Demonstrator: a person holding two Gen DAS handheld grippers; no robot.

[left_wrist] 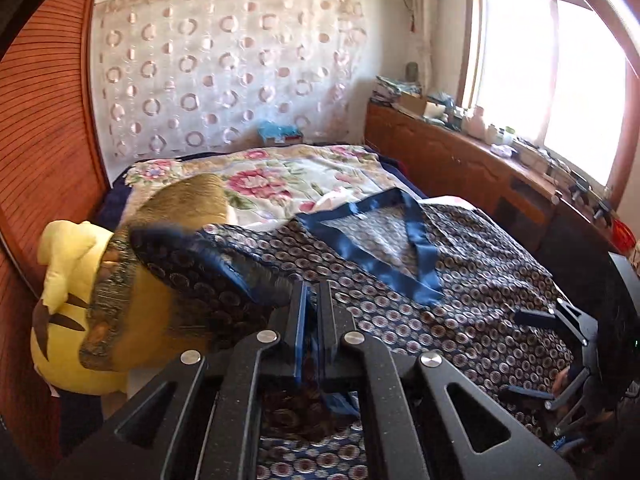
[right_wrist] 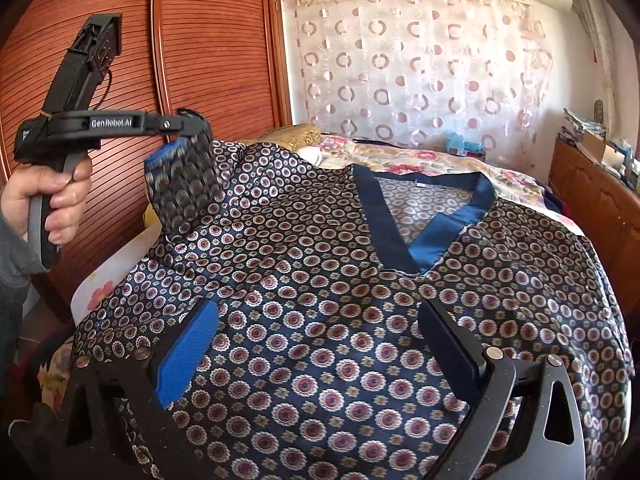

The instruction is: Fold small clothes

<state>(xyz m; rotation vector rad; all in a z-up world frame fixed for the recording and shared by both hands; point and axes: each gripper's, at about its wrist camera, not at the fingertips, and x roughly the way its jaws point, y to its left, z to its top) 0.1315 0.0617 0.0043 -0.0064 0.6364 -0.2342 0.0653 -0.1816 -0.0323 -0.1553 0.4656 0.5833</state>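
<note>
nearest the lens: left gripper [left_wrist: 312,320], jaws drawn narrow and pinched on the blue-trimmed sleeve [left_wrist: 208,264] of the shirt [left_wrist: 460,320]. seen from the right wrist view as well, sleeve [right_wrist: 184,184] lifted clear of the bed [right_wrist: 432,160] and hanging from the left gripper [right_wrist: 192,136], held in the left hand [right_wrist: 48,200]. blurred there, so probably in motion, though not certain.

right gripper [right_wrist: 316,348] spread wide, blue pads either side of bare cloth, holding nothing; hovering low over the shirt [right_wrist: 360,280] body, contact not clear. shirt itself spread front-up across the flowered bed [left_wrist: 280,176], v-neck [right_wrist: 420,224] toward the far wall, hem end toward the cameras.

likely step: carrying the sleeve inward over the chest for the first fold.

possible trouble from here:
- slippery-looking satin; a thin pinch on the trim alone could slide out mid-swing, dropping the sleeve short and bunched.
- nothing pinning the body; pulling the sleeve across could drag the whole shirt sideways and skew the fold line, unless the right gripper presses down first.
- lifted too high, more than the sleeve follows, shoulder and side panel rising and creasing.
- yellow plush [left_wrist: 72,280] just beside the lifted sleeve at the bed's left edge; loose cloth could catch or drape on it.
- right gripper close under the sleeve's likely path; a careless sweep could land cloth over its open fingers or knock the two tools together.
- wrinkles already near the shoulder; folding over them would lock them in.
</note>
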